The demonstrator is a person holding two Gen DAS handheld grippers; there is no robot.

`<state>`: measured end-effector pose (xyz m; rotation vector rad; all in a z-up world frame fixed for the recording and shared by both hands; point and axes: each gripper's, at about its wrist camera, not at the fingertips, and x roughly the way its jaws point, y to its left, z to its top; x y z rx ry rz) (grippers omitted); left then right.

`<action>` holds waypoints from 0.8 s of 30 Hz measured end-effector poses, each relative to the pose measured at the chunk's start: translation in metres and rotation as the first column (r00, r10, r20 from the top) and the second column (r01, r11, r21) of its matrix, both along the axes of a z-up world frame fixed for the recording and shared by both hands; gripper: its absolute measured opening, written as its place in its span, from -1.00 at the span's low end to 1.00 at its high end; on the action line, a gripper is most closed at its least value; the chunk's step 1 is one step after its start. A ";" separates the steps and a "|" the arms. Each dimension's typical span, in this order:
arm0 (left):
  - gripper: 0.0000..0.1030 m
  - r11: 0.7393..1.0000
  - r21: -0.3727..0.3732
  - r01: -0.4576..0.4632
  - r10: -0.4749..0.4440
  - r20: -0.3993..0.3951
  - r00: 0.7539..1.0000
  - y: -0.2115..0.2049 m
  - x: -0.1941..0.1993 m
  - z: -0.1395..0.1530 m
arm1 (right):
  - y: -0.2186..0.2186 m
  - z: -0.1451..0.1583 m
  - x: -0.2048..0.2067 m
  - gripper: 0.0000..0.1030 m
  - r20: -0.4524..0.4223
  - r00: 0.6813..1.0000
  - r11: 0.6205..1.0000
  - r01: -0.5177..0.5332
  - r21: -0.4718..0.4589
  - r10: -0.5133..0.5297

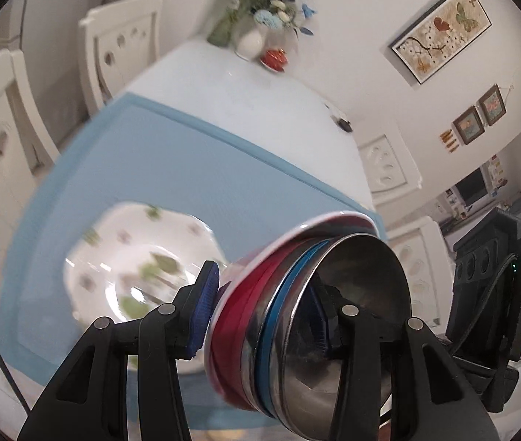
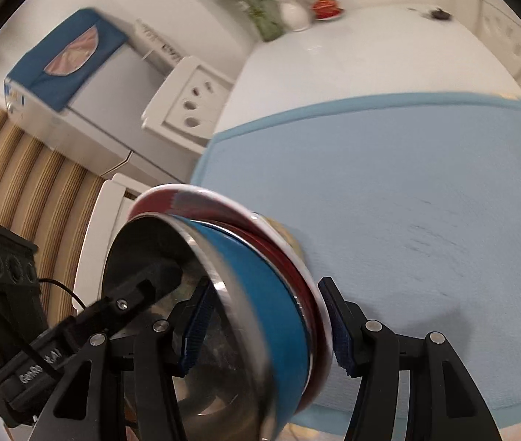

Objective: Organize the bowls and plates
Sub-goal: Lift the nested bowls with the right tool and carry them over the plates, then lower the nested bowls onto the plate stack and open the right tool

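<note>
Both grippers hold one tilted stack above the blue mat [image 1: 172, 169]: a steel bowl with a blue outside [image 1: 356, 294] nested in a red-and-white bowl [image 1: 238, 316]. My left gripper [image 1: 264, 316] is shut on the stack, one pad under the red bowl and one inside the steel bowl. My right gripper [image 2: 264, 334] is shut on the same stack [image 2: 260, 308] from the other side. A white plate with green leaf print [image 1: 139, 268] lies on the mat below the left gripper.
The mat [image 2: 407, 202] covers the near part of a white table [image 1: 245, 99]. At the table's far end stand a vase of flowers [image 1: 253, 33] and a red dish [image 1: 274, 59]. White chairs [image 1: 120, 44] line the sides. A fridge [image 2: 87, 84] stands left.
</note>
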<state>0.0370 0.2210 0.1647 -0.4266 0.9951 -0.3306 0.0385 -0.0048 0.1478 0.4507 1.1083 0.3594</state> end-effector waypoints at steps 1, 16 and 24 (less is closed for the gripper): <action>-0.20 1.000 0.003 -0.004 0.004 -0.003 1.000 0.008 0.004 -0.002 | 0.009 -0.002 0.003 0.09 -0.001 1.000 1.000 -0.001 0.002 0.001; -0.22 0.997 -0.054 0.054 -0.061 -0.156 0.986 0.066 0.035 -0.077 | 0.069 -0.067 0.028 0.09 -0.144 0.984 0.995 0.100 -0.018 -0.102; -0.22 0.995 -0.047 0.085 -0.092 -0.170 0.981 0.072 0.045 -0.091 | 0.075 -0.085 0.036 0.09 -0.175 0.974 0.990 0.138 -0.025 -0.141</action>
